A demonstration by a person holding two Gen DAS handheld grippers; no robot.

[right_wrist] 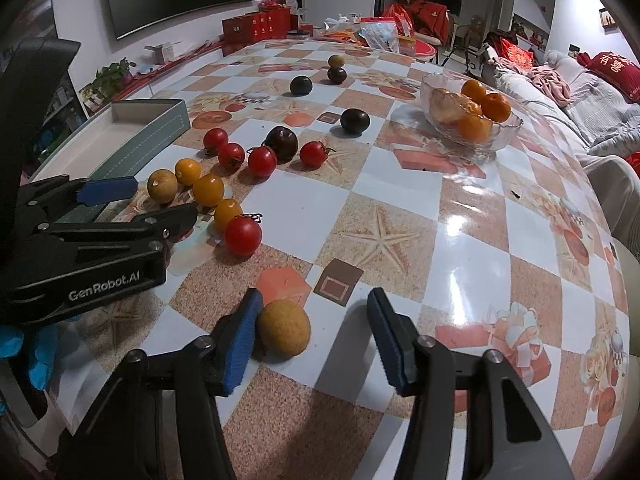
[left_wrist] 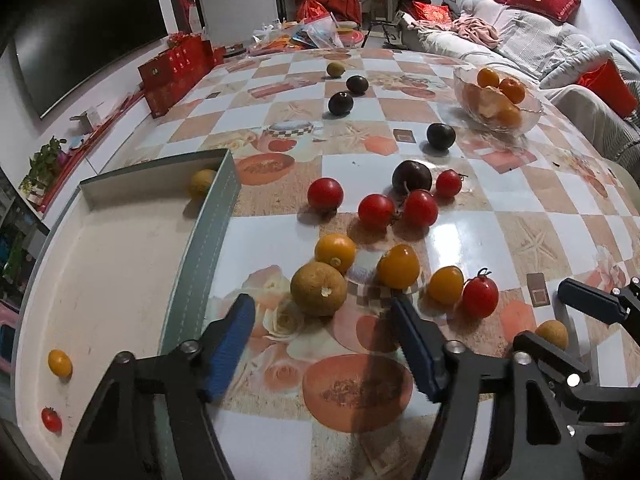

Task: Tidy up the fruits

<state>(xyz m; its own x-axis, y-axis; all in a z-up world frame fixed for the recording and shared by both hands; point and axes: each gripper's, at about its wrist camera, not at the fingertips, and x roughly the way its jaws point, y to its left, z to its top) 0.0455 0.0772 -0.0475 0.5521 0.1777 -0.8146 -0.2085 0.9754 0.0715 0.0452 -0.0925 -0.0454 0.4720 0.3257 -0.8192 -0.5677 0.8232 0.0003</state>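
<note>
The left gripper hangs low over the table with its blue-padded jaws wide apart and nothing between them. Just ahead of it lies a brown fruit, touching an orange fruit. Two more orange ones sit to the right, the last beside a red tomato.

The right gripper also stands wide open. A tan fruit rests on the table between its jaws, touching the left pad and well apart from the right one. Nothing is gripped.

Farther up the table are four more tomatoes and a dark plum among them. Three other dark plums and an olive fruit lie beyond.

On the left, a shallow grey-green box holds a small orange fruit, a small tomato and a yellowish fruit in its far corner. A glass bowl on the right holds orange fruits.

The left gripper's body reads "GenRobot.AI" in the right view. A red cushion on the sofa bears Chinese characters, "有喜" legible. Red gift boxes stand at the table's far left edge; their print is too small to read.
</note>
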